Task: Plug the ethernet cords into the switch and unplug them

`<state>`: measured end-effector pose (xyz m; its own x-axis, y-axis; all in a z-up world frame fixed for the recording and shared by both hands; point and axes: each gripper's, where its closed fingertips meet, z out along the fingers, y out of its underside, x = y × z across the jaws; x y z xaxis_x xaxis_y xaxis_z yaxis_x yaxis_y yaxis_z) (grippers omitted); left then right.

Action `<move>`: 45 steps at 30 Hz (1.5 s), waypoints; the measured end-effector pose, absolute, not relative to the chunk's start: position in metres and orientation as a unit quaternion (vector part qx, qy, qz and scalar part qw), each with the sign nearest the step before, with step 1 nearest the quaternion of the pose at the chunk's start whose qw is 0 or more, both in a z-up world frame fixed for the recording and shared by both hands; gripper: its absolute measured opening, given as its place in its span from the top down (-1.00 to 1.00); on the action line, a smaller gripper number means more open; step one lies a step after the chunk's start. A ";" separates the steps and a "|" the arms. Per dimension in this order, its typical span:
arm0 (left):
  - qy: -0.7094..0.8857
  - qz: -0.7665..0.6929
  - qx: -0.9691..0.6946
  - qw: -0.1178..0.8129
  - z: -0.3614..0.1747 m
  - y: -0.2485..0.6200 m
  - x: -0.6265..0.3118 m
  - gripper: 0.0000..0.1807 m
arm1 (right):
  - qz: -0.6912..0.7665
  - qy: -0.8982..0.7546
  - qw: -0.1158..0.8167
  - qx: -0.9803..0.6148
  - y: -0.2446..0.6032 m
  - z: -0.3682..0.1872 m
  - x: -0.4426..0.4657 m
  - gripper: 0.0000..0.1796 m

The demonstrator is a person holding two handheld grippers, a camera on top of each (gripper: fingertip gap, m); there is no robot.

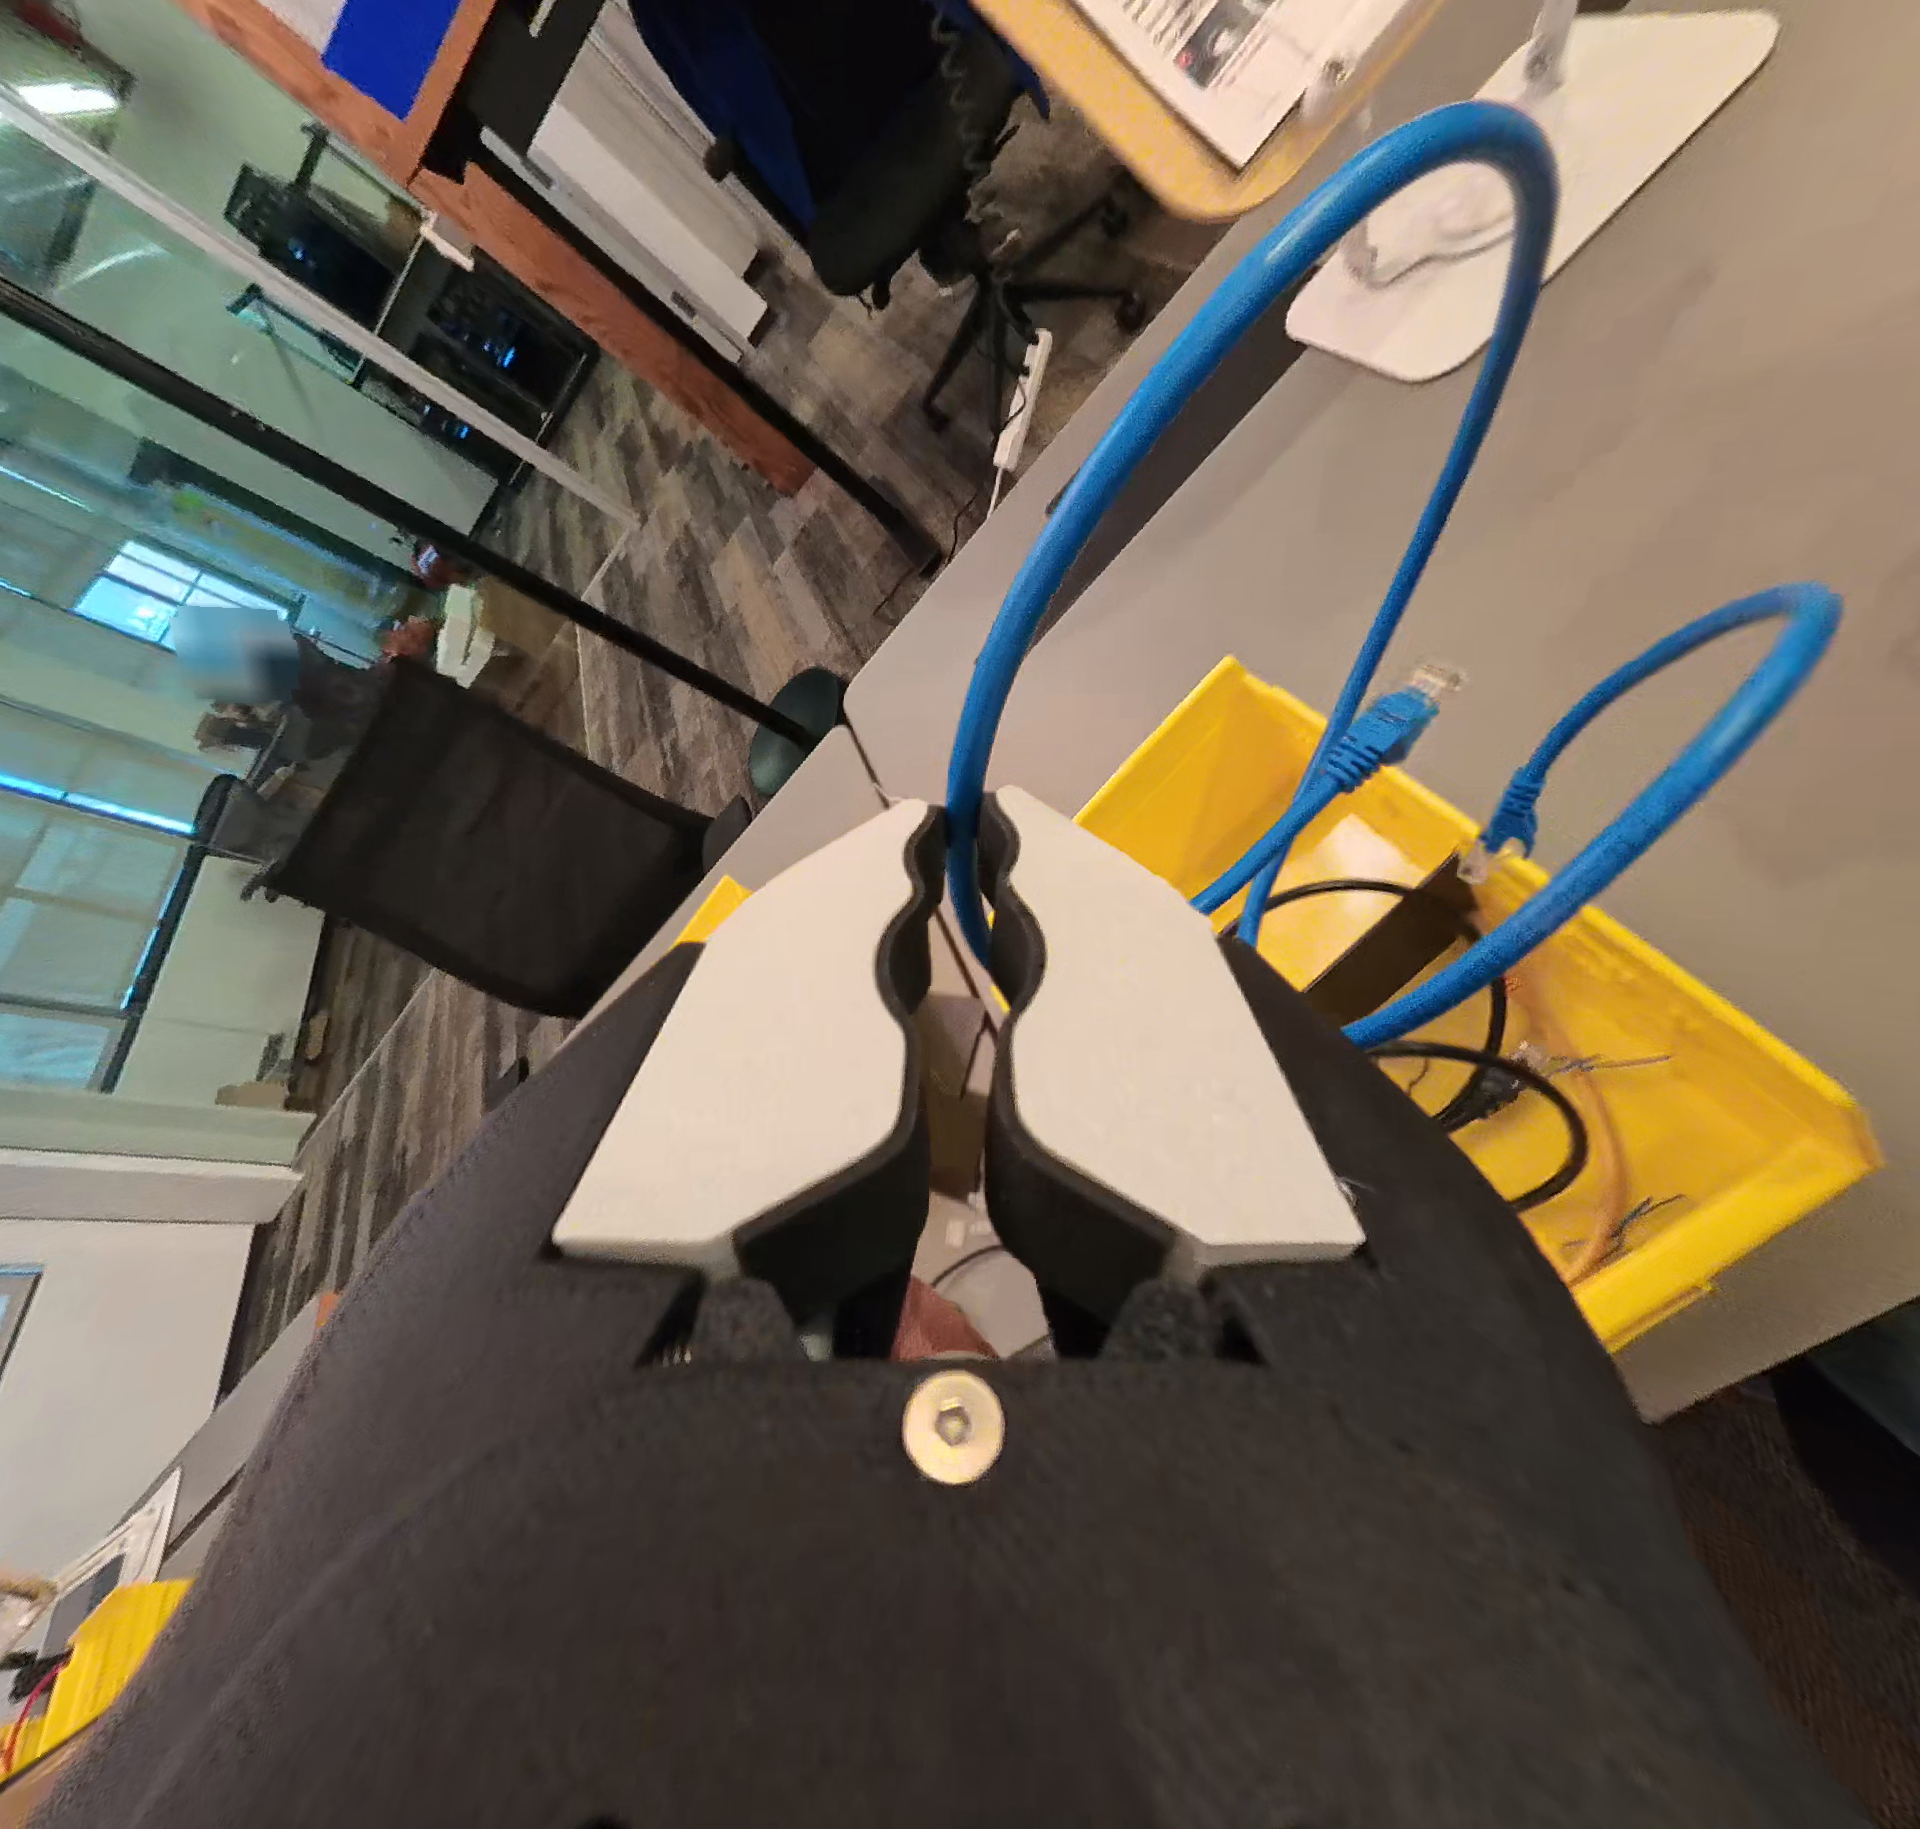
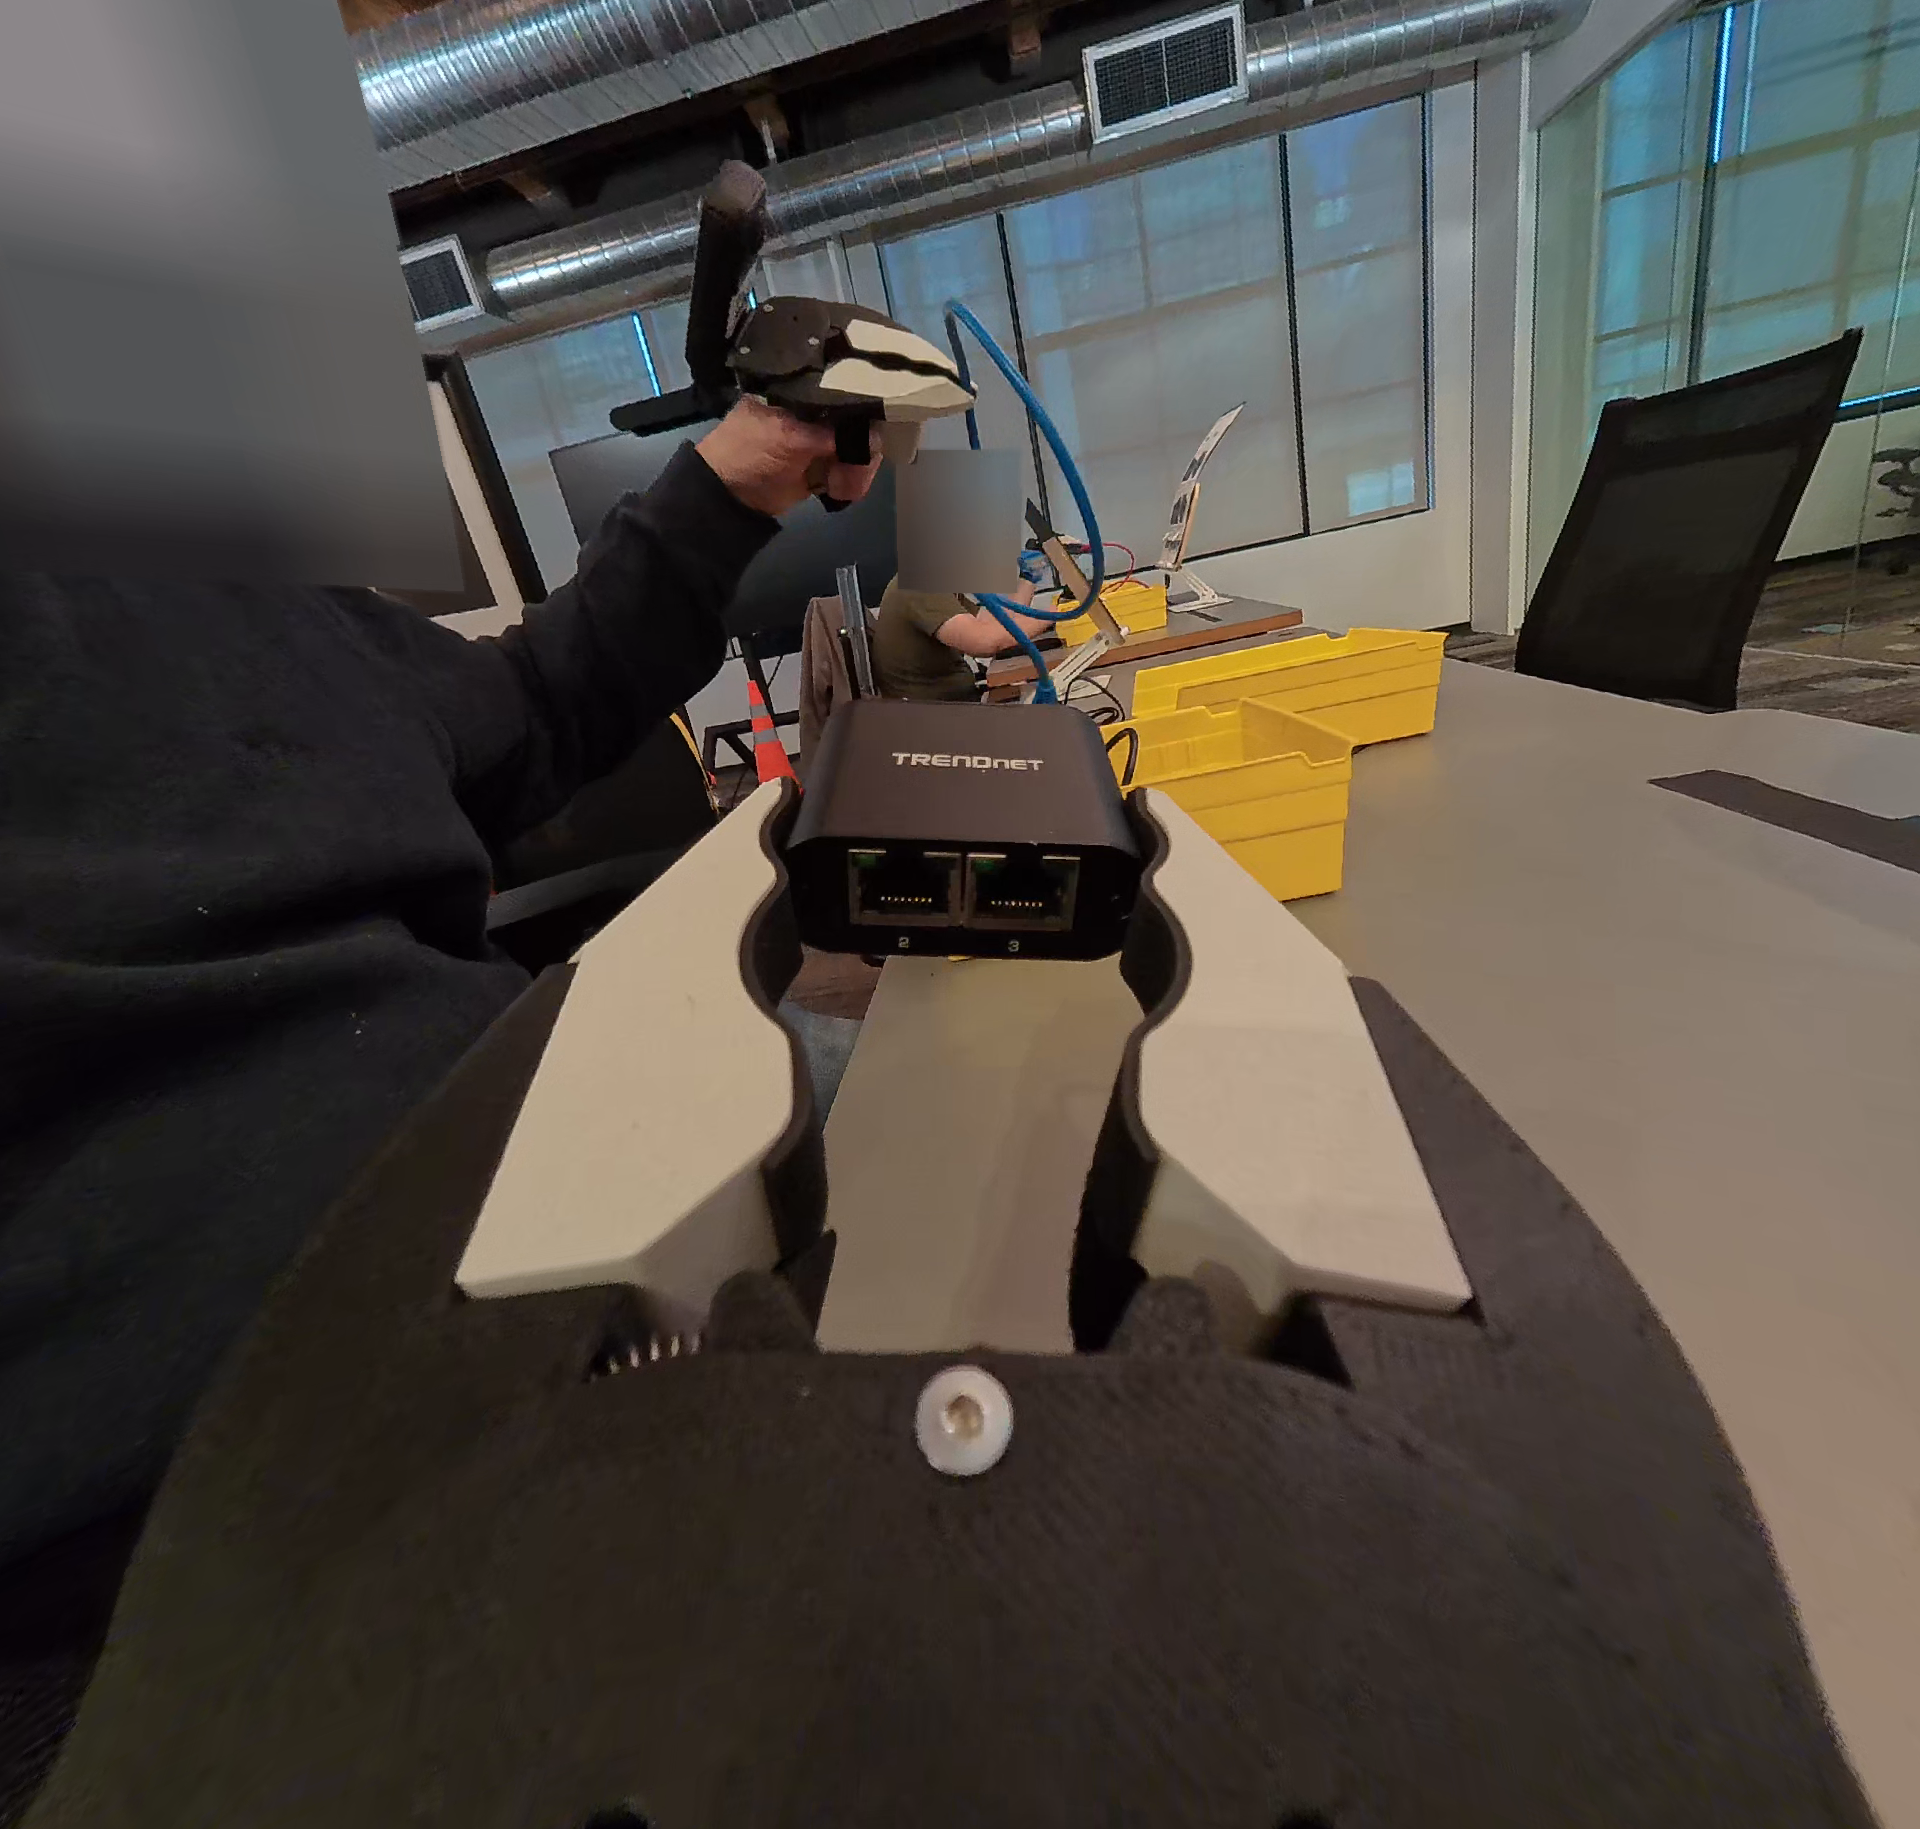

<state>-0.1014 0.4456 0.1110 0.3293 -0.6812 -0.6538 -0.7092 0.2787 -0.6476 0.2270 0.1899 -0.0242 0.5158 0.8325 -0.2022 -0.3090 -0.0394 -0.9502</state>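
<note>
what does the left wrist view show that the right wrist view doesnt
Only the left wrist view: both clear plugs of the blue ethernet cord hanging free, and black cables inside the yellow bin.

Only the right wrist view: the black switch gripped in the right tongs, both facing ports empty, and the hand holding the left tongs.

Both: the blue cord shut in the left tongs, yellow bins, the grey table.
</note>
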 end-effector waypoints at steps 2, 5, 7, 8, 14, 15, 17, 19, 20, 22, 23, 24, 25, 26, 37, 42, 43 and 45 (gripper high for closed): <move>0.581 0.012 -0.596 0.554 0.112 0.441 -0.087 0.93 | 0.434 -0.226 0.657 -0.574 0.189 -0.024 0.229 0.34; 0.589 -0.007 -0.591 0.551 0.105 0.430 -0.055 0.93 | 0.431 -0.227 0.660 -0.572 0.186 -0.022 0.230 0.35; 0.601 -0.015 -0.583 0.546 0.093 0.423 -0.031 0.93 | 0.428 -0.228 0.663 -0.571 0.184 -0.020 0.230 0.35; 0.606 -0.029 -0.584 0.540 0.086 0.418 -0.017 0.93 | 0.427 -0.228 0.664 -0.570 0.183 -0.019 0.230 0.34; 0.632 -0.110 -0.599 0.479 0.025 0.392 0.058 0.94 | 0.419 -0.227 0.671 -0.568 0.175 -0.016 0.233 0.35; 0.644 -0.133 -0.604 0.450 0.010 0.384 0.071 0.94 | 0.418 -0.227 0.672 -0.568 0.174 -0.016 0.233 0.34; 0.661 -0.151 -0.610 0.411 -0.018 0.373 0.091 0.94 | 0.415 -0.228 0.673 -0.568 0.171 -0.015 0.235 0.35; 0.682 -0.154 -0.617 0.360 -0.045 0.365 0.105 0.94 | 0.414 -0.227 0.674 -0.568 0.168 -0.015 0.237 0.34; 0.689 -0.157 -0.622 0.336 -0.058 0.364 0.111 0.94 | 0.414 -0.226 0.675 -0.567 0.167 -0.015 0.238 0.34; 0.706 -0.158 -0.626 0.293 -0.079 0.363 0.121 0.94 | 0.413 -0.225 0.676 -0.567 0.165 -0.015 0.239 0.35; 0.709 -0.159 -0.628 0.281 -0.086 0.365 0.127 0.94 | 0.414 -0.224 0.677 -0.566 0.164 -0.015 0.240 0.35; 0.709 -0.155 -0.631 0.274 -0.091 0.369 0.132 0.94 | 0.414 -0.222 0.678 -0.566 0.164 -0.016 0.240 0.35; 0.715 -0.151 -0.629 0.265 -0.096 0.371 0.137 0.94 | 0.414 -0.221 0.678 -0.566 0.163 -0.017 0.241 0.34; 0.722 -0.143 -0.627 0.254 -0.101 0.373 0.141 0.94 | 0.413 -0.220 0.678 -0.566 0.163 -0.017 0.242 0.34; 0.758 -0.060 -0.613 0.215 -0.139 0.415 0.182 0.75 | 0.416 -0.215 0.679 -0.565 0.160 -0.020 0.244 0.34; 0.752 -0.039 -0.591 0.288 -0.122 0.430 0.181 0.66 | 0.415 -0.211 0.681 -0.566 0.157 -0.023 0.247 0.34; 0.765 -0.034 -0.565 0.307 -0.115 0.424 0.182 0.66 | 0.415 -0.210 0.681 -0.566 0.157 -0.023 0.248 0.34; 0.798 -0.016 -0.514 0.312 -0.115 0.405 0.177 0.67 | 0.414 -0.209 0.682 -0.566 0.156 -0.024 0.249 0.34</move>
<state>0.1766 0.4046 -0.1153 -0.2756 -0.8317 -0.4820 -0.8115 0.4701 -0.3472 0.2491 0.1562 -0.0240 0.5691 0.8014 -0.1839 -0.3282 0.0163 -0.9445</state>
